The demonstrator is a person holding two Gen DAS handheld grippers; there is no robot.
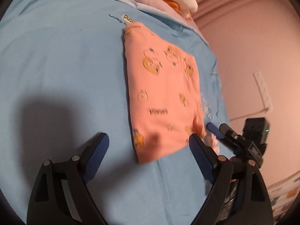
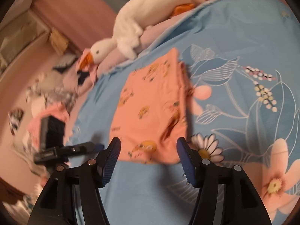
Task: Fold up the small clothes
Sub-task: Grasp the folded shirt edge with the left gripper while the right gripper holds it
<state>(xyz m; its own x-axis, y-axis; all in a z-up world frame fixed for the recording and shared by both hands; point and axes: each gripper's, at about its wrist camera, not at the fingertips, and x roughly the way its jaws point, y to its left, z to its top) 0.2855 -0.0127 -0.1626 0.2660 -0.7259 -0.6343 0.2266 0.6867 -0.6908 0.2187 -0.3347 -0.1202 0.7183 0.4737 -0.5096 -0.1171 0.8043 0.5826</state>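
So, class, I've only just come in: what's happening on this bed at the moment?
A person with a two-finger gripper in each hand is folding small clothes. A pink printed garment lies folded into a flat rectangle on the blue bedsheet. The left gripper and the right gripper are both open and hold nothing, with the garment's near edge just beyond their fingertips. A white plush goose lies at the head of the bed.

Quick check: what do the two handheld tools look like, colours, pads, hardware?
Both match: the left tool and right tool have glossy black angular plastic linkages, two fingers lined with ribbed blue pads, and round silver pivot pins. The black camera block on the right tool shows a small green light.
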